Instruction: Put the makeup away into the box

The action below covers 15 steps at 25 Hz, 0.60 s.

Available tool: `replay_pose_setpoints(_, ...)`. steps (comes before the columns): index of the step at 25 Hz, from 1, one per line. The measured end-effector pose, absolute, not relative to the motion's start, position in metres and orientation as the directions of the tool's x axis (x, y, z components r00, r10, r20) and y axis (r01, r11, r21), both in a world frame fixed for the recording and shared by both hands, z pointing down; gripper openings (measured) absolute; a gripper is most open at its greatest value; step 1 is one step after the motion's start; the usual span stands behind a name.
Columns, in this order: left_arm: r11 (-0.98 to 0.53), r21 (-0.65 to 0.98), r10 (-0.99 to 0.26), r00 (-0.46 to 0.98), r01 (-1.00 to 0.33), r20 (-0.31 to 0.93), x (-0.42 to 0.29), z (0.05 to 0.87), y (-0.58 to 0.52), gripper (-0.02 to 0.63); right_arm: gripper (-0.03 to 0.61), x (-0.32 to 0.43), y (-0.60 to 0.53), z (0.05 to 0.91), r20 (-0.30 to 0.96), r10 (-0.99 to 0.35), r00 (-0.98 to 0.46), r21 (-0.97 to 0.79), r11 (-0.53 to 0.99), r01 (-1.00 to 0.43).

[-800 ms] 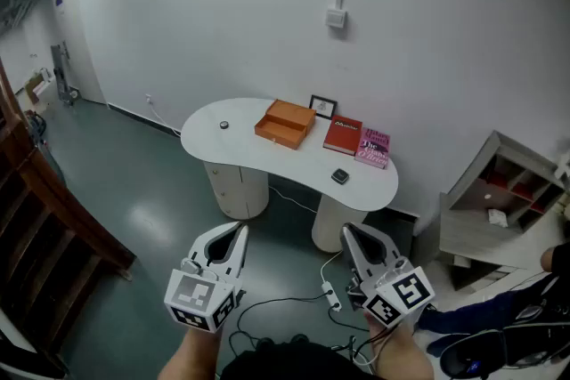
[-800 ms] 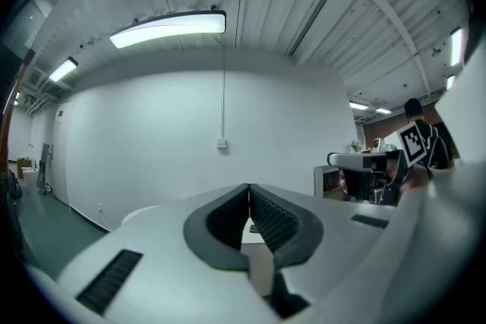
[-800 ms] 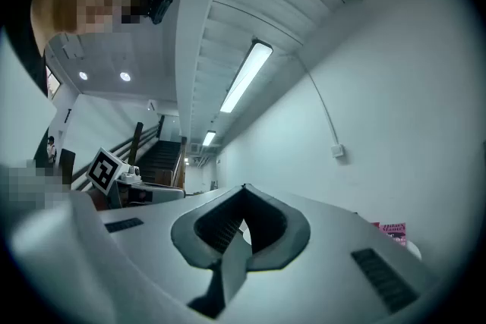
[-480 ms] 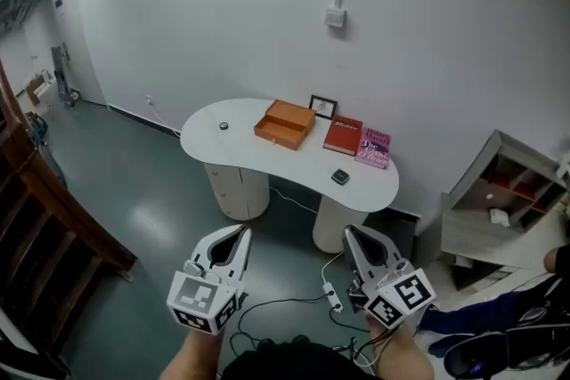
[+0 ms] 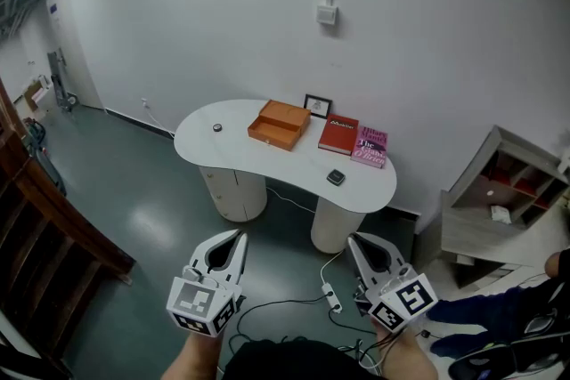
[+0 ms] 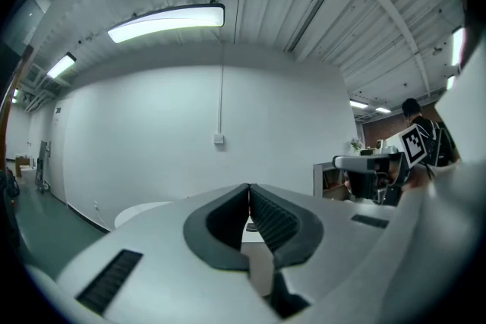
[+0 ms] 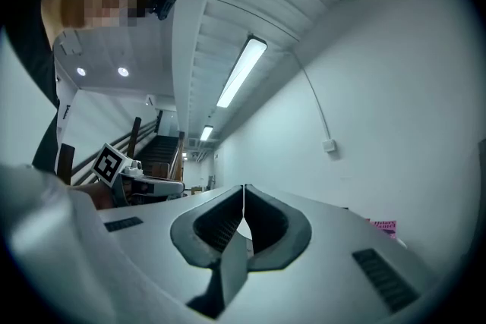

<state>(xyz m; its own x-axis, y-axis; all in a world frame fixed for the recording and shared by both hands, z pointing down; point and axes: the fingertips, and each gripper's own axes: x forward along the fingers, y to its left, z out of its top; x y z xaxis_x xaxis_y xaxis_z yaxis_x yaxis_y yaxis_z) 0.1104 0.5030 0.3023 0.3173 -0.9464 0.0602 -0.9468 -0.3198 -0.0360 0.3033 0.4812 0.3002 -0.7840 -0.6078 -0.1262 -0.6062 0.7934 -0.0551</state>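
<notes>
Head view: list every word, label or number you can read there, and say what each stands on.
Red book: pale cover title, too small to read.
Pink book: cover lettering, blurred, unreadable.
Small black frame: contents too small to tell.
Marker cubes: black-and-white square patterns, no letters.
Nothing can be quoted.

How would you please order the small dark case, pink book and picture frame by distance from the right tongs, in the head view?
1. The small dark case, by the table's front edge, nearest the right tongs.
2. The pink book, right end.
3. The picture frame, at the back.
</notes>
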Motion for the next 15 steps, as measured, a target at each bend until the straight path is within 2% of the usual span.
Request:
replay_pose_setpoints(8,-0.307,0.007,-0.949,0.306,-0.952,0.080,0.105,0.321,0.470,0.014,0.035,0.269,0.447,0.328,-0.065,-0.539,-0.840,-0.141,0.838,-0.527)
replay_pose_setpoints(15,-0.330,0.046,-0.939,0.333,-0.943,0.084,0.059,0.339,0.388,0.014,0.035,0.233,0.368,0.340,-0.028,-0.578,-0.816,-0.153,0.809,-0.568)
